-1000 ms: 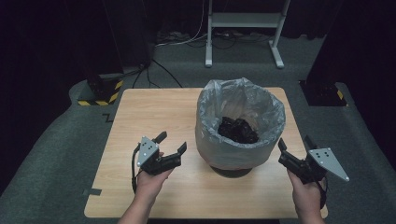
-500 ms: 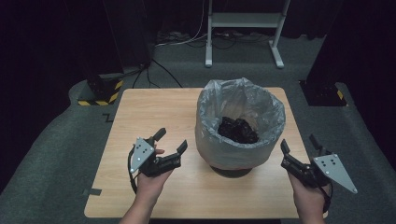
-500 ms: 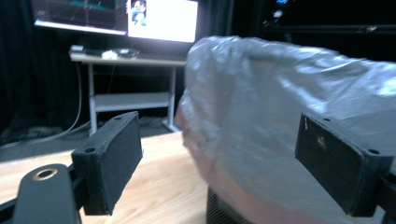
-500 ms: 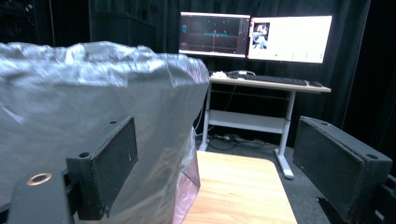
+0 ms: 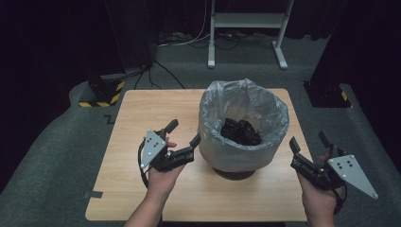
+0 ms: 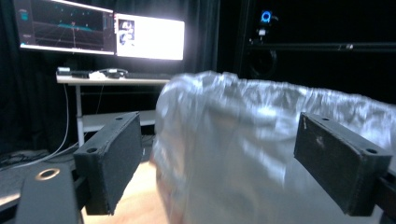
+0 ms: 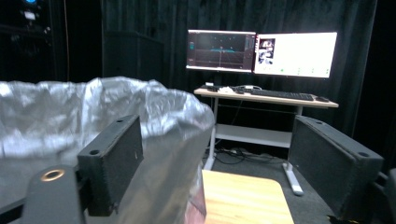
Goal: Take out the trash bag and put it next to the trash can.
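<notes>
Bin bag [image 5: 243,124] lining a bin, flanked at 9 and 3 o'clock by left gripper [image 5: 183,133] and right gripper [image 5: 308,142], jaws wide and empty, the right's just narrowing slightly, seemingly poised to grasp its rim.

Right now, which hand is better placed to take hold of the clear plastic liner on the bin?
Left, probably. The left gripper stands open right beside the clear plastic bin liner, one jaw almost at its wall. The right gripper, also open, sits farther off, past the wooden table edge.
</notes>
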A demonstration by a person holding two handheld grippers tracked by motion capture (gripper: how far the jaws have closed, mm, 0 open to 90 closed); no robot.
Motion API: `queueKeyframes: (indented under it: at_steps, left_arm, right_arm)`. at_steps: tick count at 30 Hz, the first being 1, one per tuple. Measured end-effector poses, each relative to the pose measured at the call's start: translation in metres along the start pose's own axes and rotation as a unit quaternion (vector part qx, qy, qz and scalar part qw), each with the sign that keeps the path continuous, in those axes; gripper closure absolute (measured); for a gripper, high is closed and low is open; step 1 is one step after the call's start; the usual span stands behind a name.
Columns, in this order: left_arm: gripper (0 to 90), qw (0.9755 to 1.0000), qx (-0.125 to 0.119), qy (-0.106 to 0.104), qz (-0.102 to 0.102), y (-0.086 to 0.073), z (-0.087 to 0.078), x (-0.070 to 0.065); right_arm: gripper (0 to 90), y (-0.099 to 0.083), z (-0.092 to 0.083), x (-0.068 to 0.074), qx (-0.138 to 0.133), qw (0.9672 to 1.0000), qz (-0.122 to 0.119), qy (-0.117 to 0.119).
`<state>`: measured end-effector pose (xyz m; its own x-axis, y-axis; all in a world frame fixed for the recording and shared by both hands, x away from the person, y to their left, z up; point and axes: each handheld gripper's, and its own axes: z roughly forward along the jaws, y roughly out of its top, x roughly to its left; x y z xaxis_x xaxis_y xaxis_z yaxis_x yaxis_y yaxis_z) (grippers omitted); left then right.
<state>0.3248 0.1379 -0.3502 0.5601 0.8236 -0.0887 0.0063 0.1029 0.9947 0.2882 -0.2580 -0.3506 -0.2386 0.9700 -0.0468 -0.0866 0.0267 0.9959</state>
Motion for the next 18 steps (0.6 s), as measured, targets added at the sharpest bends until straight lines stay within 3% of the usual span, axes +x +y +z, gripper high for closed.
queueKeyframes:
  at_steps: [5, 8, 14, 18]
  left_arm:
    - [20.6, 1.0000, 0.003, 0.009, 0.000, 0.020, 0.023, -0.004]
    - [24.5, 0.9996, 0.019, 0.018, -0.008, 0.027, 0.039, -0.003]
    - [38.1, 0.9979, 0.053, 0.035, -0.012, 0.026, 0.059, 0.002]
    - [46.9, 0.9963, 0.075, 0.039, -0.017, 0.022, 0.067, 0.004]
  right_arm:
    - [24.0, 0.018, 0.012, 0.001, -0.005, 0.9999, -0.011, 0.006]
    - [26.9, 0.027, 0.023, 0.001, -0.004, 0.9998, -0.017, 0.006]
    - [36.2, 0.036, 0.045, 0.002, 0.011, 0.9997, -0.021, 0.008]
    - [45.3, 0.037, 0.059, 0.006, 0.037, 0.9992, -0.008, 0.013]
